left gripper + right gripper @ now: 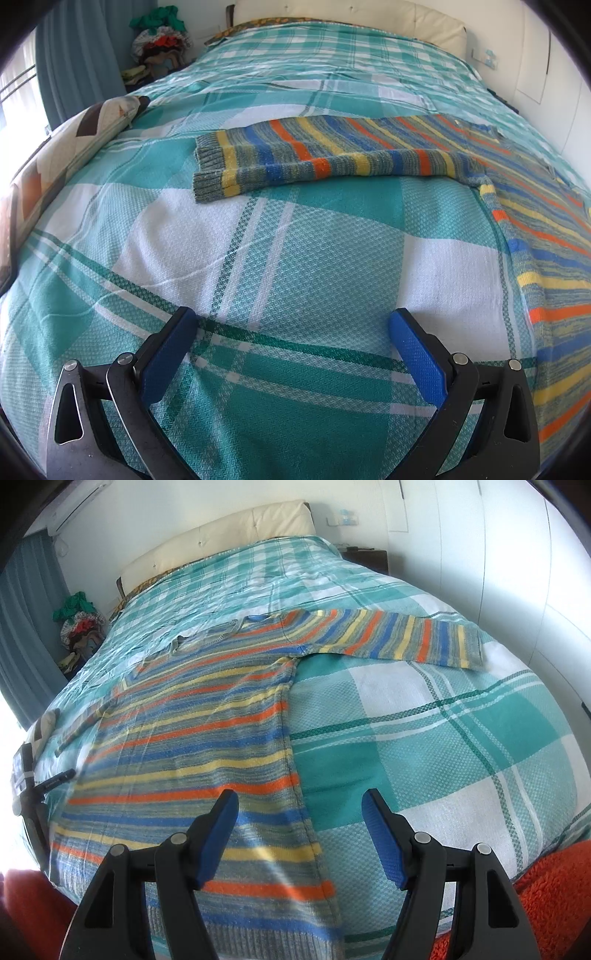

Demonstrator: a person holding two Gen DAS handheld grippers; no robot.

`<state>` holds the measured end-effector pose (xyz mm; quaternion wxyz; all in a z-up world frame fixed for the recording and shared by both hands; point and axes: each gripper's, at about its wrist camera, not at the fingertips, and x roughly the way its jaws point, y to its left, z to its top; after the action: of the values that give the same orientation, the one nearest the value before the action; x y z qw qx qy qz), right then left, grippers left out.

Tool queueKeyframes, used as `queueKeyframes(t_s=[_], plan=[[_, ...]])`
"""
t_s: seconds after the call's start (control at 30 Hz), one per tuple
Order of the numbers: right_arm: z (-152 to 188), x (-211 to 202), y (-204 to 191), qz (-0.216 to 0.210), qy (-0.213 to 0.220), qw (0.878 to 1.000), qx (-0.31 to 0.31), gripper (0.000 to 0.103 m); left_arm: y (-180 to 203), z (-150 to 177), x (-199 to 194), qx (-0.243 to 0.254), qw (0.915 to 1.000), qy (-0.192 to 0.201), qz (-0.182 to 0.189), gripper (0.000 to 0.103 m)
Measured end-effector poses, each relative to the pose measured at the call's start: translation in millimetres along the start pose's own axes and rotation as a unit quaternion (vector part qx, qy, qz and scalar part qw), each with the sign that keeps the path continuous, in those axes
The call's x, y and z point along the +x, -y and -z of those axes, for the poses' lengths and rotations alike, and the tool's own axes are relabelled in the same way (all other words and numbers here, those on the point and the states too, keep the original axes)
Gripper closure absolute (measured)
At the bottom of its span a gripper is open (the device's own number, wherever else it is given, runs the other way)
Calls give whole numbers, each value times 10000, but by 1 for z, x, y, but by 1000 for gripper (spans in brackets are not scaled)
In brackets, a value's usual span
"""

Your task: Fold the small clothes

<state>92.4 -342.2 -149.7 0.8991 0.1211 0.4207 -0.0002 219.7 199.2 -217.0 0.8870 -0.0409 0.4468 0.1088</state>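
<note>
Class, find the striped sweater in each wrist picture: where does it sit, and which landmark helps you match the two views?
Left wrist view: striped sweater spans centre to right edge, one sleeve stretching left.
Right wrist view: striped sweater fills left and centre, one sleeve stretching right.
Shared landmark: the cream headboard at the bed's far end.

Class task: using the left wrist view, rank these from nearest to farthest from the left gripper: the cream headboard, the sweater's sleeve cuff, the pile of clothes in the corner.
From the left gripper, open over the bedspread:
1. Sleeve cuff, straight ahead, slightly left.
2. Pile of clothes, far left corner, beside the bed.
3. Cream headboard, at the bed's far end.
</note>
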Motion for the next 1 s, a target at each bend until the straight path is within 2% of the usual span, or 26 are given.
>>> queueKeyframes(t_s=[0.23,0.6,1.0], plan=[[0,-3,-5,-114,27,9999,-103,34,0,0,0,-1,10000,0,0,0],[0,-5,4,-170,37,9998,101,34,0,0,0,-1,10000,0,-1,0],[2,2,-2,-252,-108,9996,-11,34,0,0,0,-2,10000,1,-2,0]])
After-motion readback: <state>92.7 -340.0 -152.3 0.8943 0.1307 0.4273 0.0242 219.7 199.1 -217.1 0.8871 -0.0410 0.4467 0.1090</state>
